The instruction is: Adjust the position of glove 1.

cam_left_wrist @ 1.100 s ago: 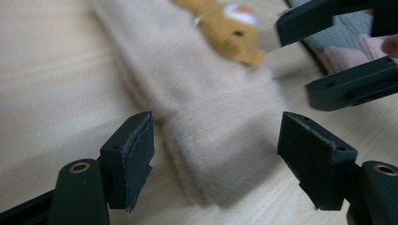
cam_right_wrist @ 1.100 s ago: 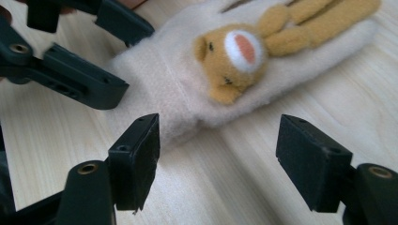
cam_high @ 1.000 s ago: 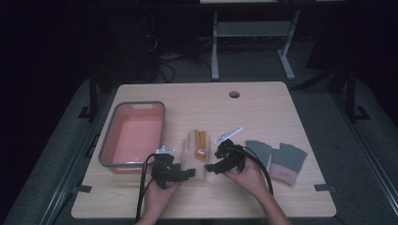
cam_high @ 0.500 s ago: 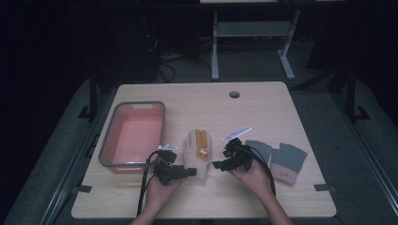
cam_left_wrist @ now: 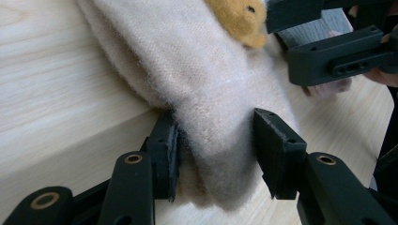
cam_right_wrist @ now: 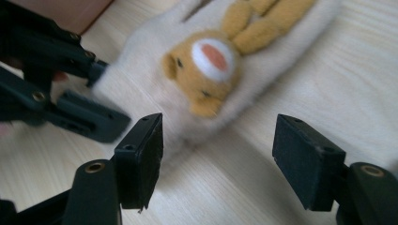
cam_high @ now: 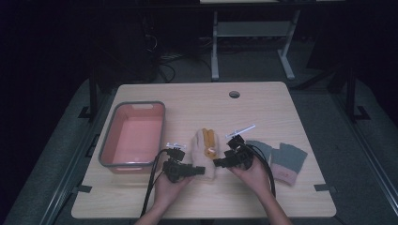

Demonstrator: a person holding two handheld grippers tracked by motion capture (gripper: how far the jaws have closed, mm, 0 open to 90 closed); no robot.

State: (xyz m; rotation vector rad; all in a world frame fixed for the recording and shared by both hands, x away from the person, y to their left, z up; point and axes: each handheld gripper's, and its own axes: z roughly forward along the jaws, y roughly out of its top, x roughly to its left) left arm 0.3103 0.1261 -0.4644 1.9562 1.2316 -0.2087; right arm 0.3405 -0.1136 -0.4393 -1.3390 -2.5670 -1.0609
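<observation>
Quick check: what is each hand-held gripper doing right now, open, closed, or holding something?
Left hand-held gripper: jaws have just been closing, now shut on the cuff end of the cream mitten.
Right hand-held gripper: open, holding nothing.

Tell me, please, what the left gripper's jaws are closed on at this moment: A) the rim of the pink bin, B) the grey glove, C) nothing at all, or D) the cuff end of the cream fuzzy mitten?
D: in the left gripper view, the left gripper has its pads pressed into both sides of the cream mitten near its cuff end.
</observation>
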